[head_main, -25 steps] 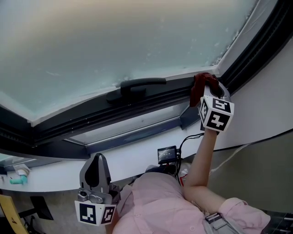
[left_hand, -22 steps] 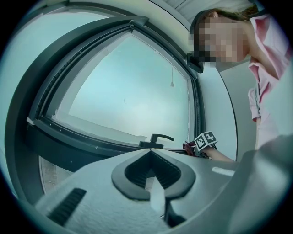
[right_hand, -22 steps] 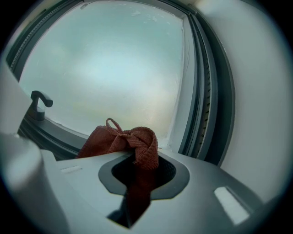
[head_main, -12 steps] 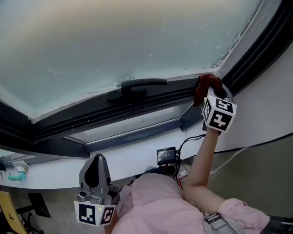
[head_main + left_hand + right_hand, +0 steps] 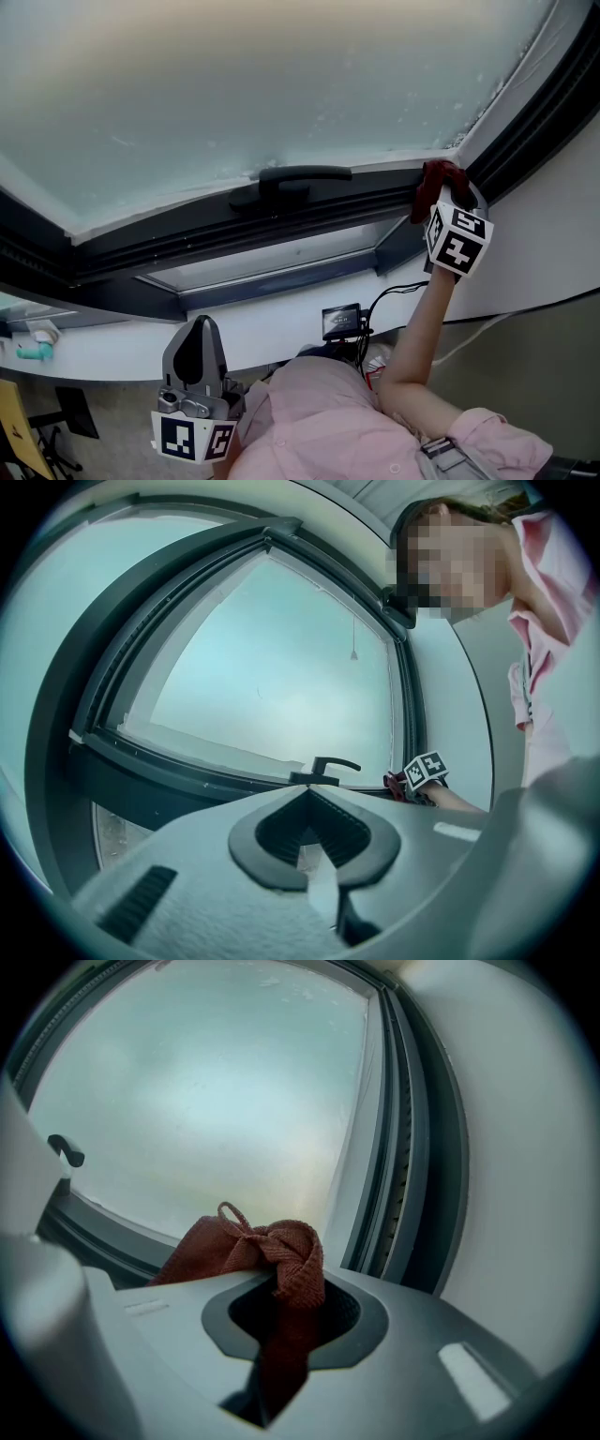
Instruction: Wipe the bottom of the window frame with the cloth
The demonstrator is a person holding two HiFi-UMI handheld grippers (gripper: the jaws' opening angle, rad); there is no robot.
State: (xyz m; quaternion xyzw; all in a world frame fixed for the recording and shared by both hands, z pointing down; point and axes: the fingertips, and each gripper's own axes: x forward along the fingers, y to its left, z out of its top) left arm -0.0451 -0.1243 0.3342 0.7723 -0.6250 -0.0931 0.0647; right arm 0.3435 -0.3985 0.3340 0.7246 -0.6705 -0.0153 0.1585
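My right gripper (image 5: pixel 441 192) is raised to the bottom right corner of the window, shut on a dark red cloth (image 5: pixel 433 183). The cloth presses against the dark bottom frame (image 5: pixel 309 211) beside the right upright. In the right gripper view the cloth (image 5: pixel 272 1251) bunches out of the shut jaws, with the frame corner (image 5: pixel 394 1194) just beyond. A black window handle (image 5: pixel 295 180) sits on the frame to the left of the cloth. My left gripper (image 5: pixel 195 352) hangs low near the person's chest, shut and empty; it also shows in the left gripper view (image 5: pixel 309 841).
A white sill (image 5: pixel 253 328) runs below the frame. A small black device with cables (image 5: pixel 342 319) sits on it, and small teal items (image 5: pixel 33 352) lie at the far left. The white wall (image 5: pixel 544 234) bounds the right side.
My right gripper with the cloth has slid a little to the right along the bottom frame into the corner. The left gripper has stayed put.
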